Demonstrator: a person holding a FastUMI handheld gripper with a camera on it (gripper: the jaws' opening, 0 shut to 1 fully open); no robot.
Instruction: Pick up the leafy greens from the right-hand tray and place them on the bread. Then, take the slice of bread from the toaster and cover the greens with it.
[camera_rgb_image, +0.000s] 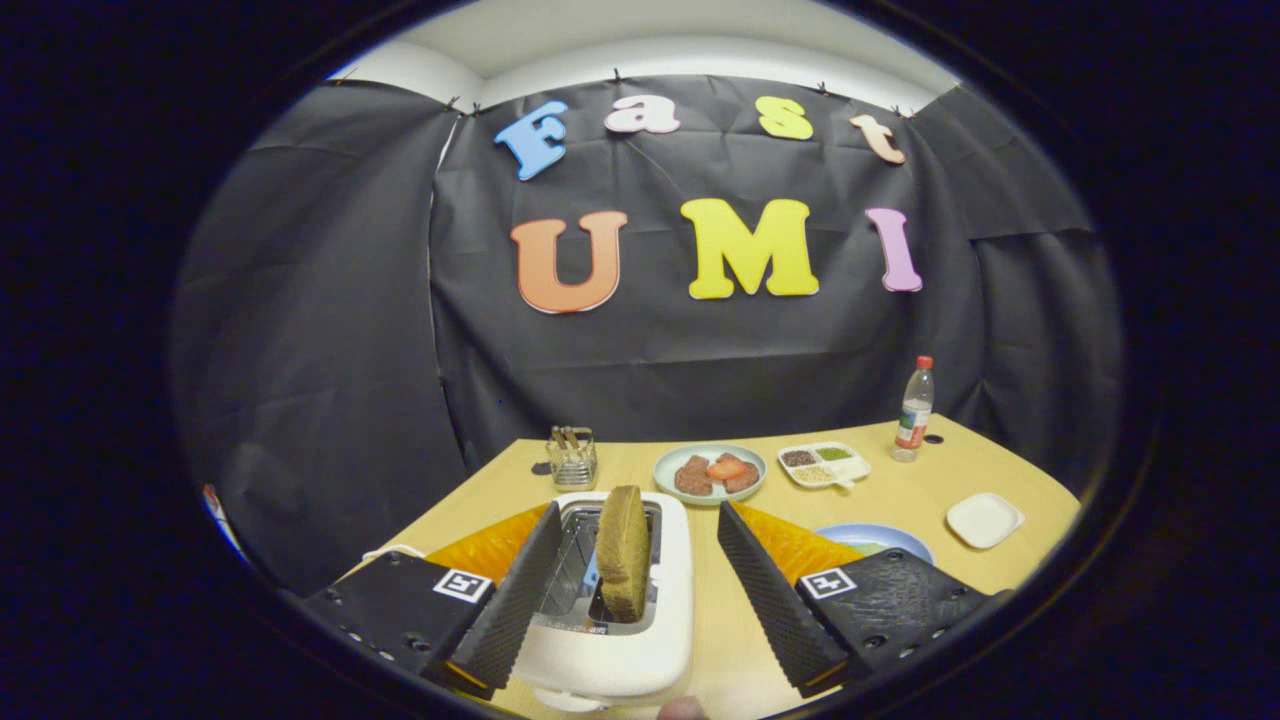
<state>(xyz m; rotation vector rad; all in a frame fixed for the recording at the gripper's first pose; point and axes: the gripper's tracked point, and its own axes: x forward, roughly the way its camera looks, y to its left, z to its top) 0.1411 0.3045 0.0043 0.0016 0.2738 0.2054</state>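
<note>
gripper view: the gripper (634, 590) jaws are spread around a brown bread slice (624, 565) standing in the white toaster (620, 640) at the tabletop's (900, 490) near edge; no readable writing.

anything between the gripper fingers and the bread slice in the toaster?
No: in the gripper view the open gripper straddles the bread slice, upright in the toaster.

Your tool (635, 585) gapes wide around the bread slice (623, 565), toaster (615, 640) walls flanking; bare worktop (720, 620) opens rightward.
</note>
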